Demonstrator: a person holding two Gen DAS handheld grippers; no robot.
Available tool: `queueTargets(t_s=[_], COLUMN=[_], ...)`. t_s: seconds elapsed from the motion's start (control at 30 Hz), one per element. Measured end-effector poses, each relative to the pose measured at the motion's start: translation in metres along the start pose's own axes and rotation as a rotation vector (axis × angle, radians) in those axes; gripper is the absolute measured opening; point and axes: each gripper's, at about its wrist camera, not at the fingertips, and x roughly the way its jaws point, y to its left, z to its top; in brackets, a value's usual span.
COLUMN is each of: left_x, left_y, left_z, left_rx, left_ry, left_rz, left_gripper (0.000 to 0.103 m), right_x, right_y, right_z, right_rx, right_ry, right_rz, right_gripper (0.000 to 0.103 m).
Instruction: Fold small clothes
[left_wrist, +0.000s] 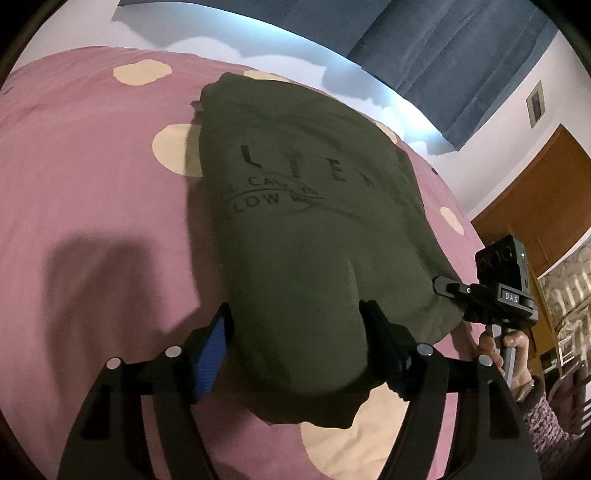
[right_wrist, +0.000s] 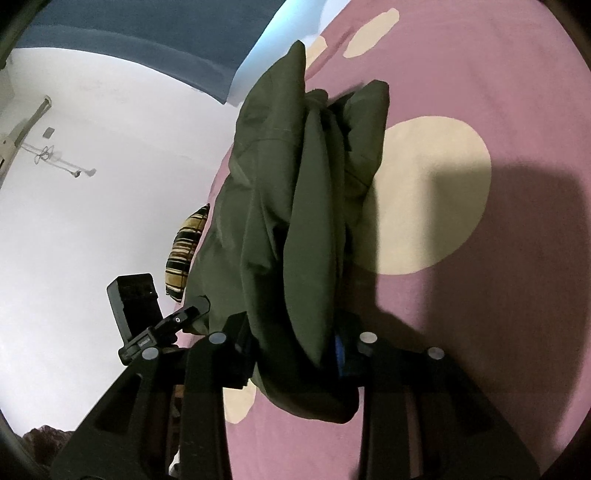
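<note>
Lay mid-frame on the pink bedspread (left_wrist: 92, 192): green shirt (left_wrist: 295, 221). Near hem bunched between left gripper (left_wrist: 295, 332), spread wide around it; right gripper (right_wrist: 291, 332) clenched on gathered edge, probably for folding over.

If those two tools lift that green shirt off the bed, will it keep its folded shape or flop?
The green shirt would probably flop: its layers already bunch and sag between the right tool fingers. It looks light, being thin cloth. It should not slip much, since the left tool also straddles its hem.

shirt (left_wrist: 295, 229) on bed (left_wrist: 92, 192), curtain (left_wrist: 443, 55) behind
</note>
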Motion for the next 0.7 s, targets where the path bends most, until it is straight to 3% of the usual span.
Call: queueTargets(t_s=[0.27, 0.7], left_x=[-0.002, -0.022], left_y=[0.002, -0.011], left_z=[-0.002, -0.018], left_rx=[-0.023, 0.008], left_ry=[-0.006, -0.042], left_rz=[0.008, 0.098], left_gripper=[0.077, 0.078], right_x=[-0.02, -0.05], right_y=[0.007, 0.006], right_z=[0.007, -0.014], right_rx=[0.0, 0.049], right_ry=[-0.02, -0.111], right_rz=[0.021, 0.015], right_gripper=[0.035, 0.047])
